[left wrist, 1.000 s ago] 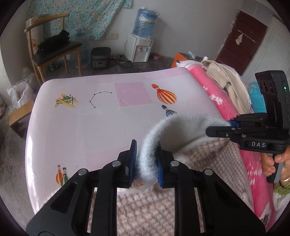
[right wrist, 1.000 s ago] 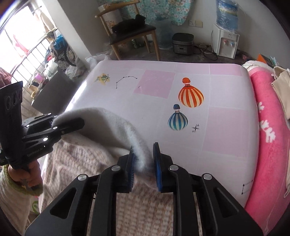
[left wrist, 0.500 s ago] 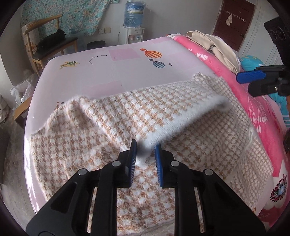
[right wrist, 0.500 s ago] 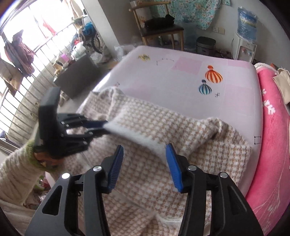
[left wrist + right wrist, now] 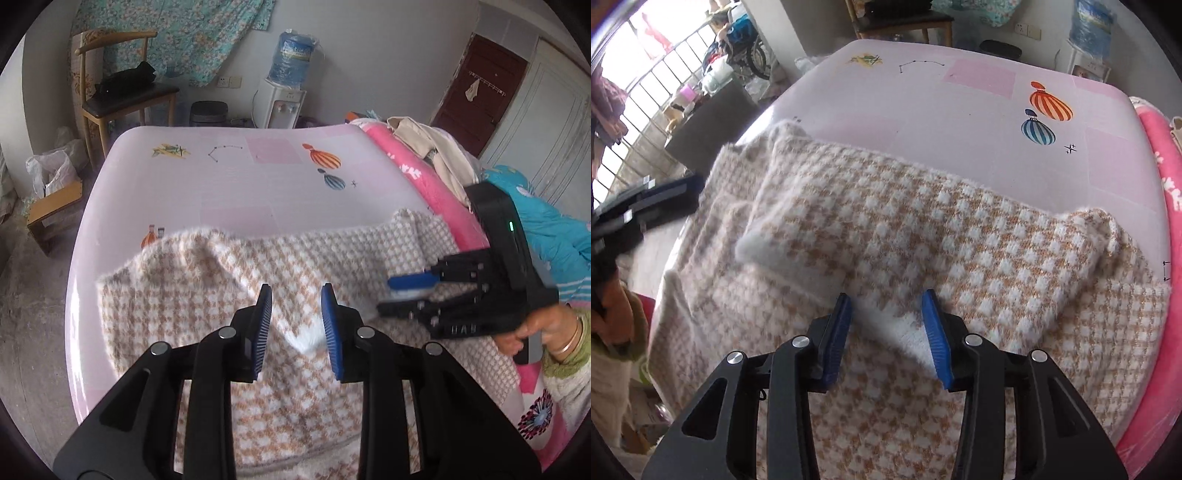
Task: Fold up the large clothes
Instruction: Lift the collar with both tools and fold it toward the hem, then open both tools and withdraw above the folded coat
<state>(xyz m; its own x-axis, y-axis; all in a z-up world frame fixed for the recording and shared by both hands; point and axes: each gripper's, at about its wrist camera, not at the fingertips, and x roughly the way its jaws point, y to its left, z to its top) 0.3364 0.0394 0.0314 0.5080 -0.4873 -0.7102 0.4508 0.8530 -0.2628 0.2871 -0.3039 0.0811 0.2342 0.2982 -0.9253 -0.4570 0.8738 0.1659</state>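
Left gripper (image 5: 295, 314) is opening off the houndstooth garment (image 5: 923, 236); right gripper (image 5: 886, 325) is closing, not pinching yet. That folded flap looks loose, so it could snag and drag open on the bed (image 5: 221, 192).

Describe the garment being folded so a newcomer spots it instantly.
Start at the pale pink bed sheet printed with striped balloons. On its near half lies the fuzzy sweater, partly folded over itself. Its tan-and-white houndstooth check sets it apart from the plain beige clothes on the pink blanket.
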